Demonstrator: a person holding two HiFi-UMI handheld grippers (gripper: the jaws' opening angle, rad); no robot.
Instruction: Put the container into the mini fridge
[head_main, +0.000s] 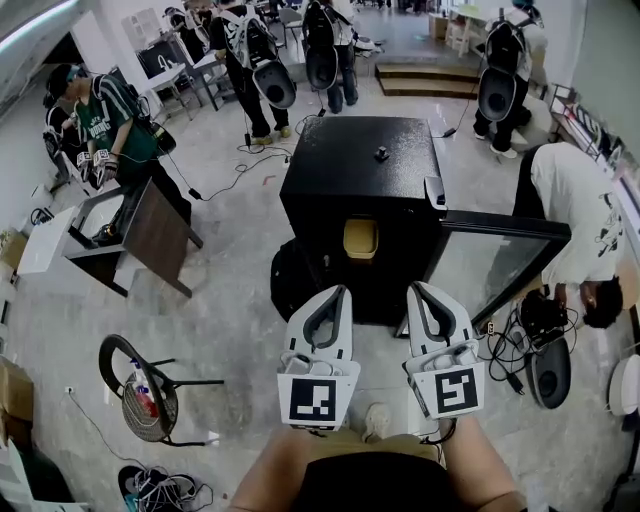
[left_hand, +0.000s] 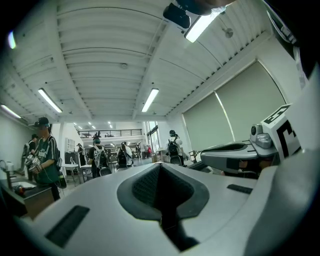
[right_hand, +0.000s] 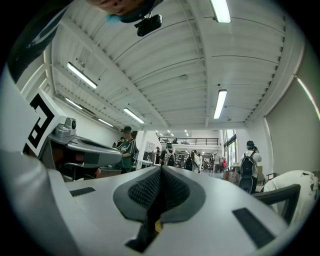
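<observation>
Grey floor (head_main: 230, 250) — dark mini fridge (head_main: 360, 165) half-hides yellow container (head_main: 360, 240).

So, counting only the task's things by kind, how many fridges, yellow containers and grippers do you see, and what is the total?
fridge: 1
container: 1
grippers: 2 (left gripper, right gripper)
total: 4

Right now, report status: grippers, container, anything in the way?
Left gripper shut, empty; right gripper shut, empty. Yellow container inside mini fridge, door open. Nothing in the way.
</observation>
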